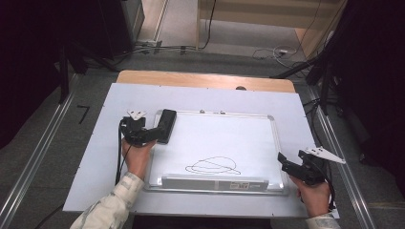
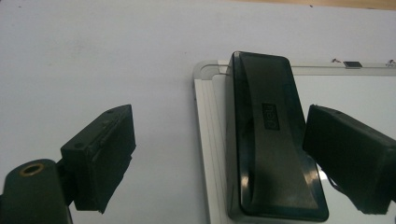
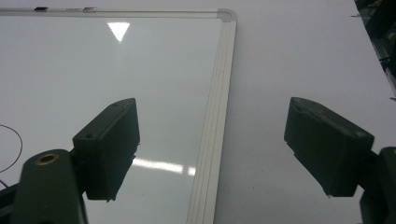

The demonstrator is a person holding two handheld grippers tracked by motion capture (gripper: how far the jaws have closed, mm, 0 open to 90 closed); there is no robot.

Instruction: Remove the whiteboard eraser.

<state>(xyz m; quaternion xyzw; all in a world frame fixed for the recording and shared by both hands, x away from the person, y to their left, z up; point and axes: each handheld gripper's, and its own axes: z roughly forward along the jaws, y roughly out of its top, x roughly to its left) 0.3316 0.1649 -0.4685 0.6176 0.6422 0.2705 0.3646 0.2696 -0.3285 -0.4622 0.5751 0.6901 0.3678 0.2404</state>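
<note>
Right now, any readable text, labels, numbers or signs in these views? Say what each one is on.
Embossed mark on top of the black eraser: a short logo, too faint to read.
Label on the tray along the whiteboard's near edge: small print, too blurred to read.
Black mark on the floor left of the table: looks like "7", uncertain.
Scribble on the whiteboard: loops, no letters.

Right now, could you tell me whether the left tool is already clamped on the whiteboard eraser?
No, the left tool stands open around the black whiteboard eraser, with a clear gap beside one jaw.
</note>
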